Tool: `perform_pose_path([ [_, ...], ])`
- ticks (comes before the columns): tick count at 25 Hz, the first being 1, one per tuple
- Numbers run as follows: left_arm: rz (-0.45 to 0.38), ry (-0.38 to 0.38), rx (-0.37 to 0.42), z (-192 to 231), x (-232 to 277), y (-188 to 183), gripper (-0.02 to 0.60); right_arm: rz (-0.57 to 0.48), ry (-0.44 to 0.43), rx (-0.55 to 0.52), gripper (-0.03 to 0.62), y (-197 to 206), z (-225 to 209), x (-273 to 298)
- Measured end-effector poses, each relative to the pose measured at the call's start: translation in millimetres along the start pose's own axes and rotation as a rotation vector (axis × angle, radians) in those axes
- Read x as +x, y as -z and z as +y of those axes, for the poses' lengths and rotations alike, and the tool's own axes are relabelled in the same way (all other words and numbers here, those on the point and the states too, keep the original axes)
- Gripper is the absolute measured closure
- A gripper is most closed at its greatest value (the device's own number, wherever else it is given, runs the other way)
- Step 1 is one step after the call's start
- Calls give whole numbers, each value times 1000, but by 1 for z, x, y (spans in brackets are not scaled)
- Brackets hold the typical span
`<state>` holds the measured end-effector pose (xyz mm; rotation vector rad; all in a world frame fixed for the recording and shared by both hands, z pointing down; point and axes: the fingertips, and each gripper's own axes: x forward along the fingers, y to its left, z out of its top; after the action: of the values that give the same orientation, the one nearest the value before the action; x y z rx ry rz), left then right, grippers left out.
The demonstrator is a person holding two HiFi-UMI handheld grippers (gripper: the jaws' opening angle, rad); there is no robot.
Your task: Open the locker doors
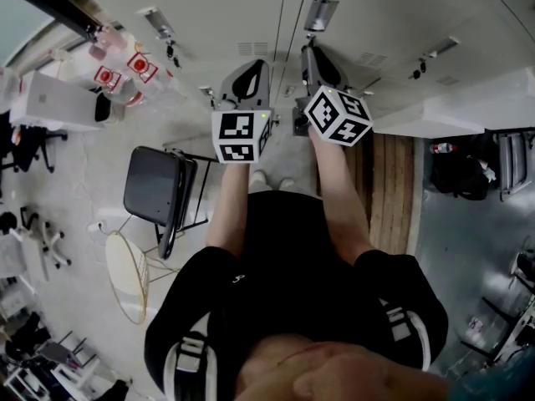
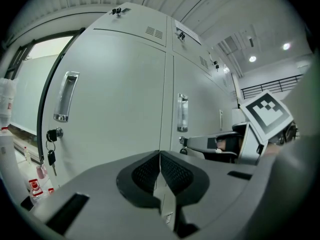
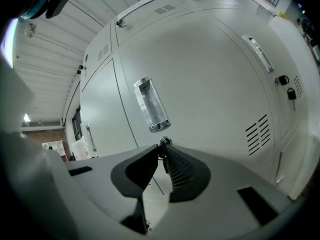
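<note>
We are unlocking: right gripper (image 3: pixel 162 150) jaws clamp the key (image 3: pixel 164 159) in the lock (image 3: pixel 163 142), six o'clock of the locker door (image 3: pixel 215 79) handle (image 3: pixel 151 105). Left gripper (image 2: pixel 160 165) jaws are together, empty. Next we likely turn the key.

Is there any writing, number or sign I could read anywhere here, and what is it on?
No readable words or numbers anywhere.
Red labels on the containers: too small and blurred to read.
White mark on the black shirt: too small.
Marker cubes: black-and-white square patterns, not letters.
</note>
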<state>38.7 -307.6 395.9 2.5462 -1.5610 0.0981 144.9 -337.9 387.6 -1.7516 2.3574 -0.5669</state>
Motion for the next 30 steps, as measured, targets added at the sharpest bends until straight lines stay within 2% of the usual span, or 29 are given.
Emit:
perform_pose_path([
  [3, -1, 1, 0, 0, 2, 0, 571, 12, 11, -40, 542, 0, 0, 1],
  [8, 3, 10, 1, -2, 5, 1, 571, 37, 60, -208, 542, -1, 4, 2],
  [11, 9, 12, -3, -2, 6, 4, 571, 45, 48, -180, 554, -1, 4, 1],
  [17, 9, 10, -4, -2, 6, 4, 571, 25, -29, 127, 551, 0, -2, 1],
  [22, 12, 9, 2, -3, 4, 4, 571, -12, -107, 496, 563, -1, -10, 1],
  [30, 15, 1, 10, 0, -1, 4, 571, -91, -240, 947, 563, 4, -18, 0],
])
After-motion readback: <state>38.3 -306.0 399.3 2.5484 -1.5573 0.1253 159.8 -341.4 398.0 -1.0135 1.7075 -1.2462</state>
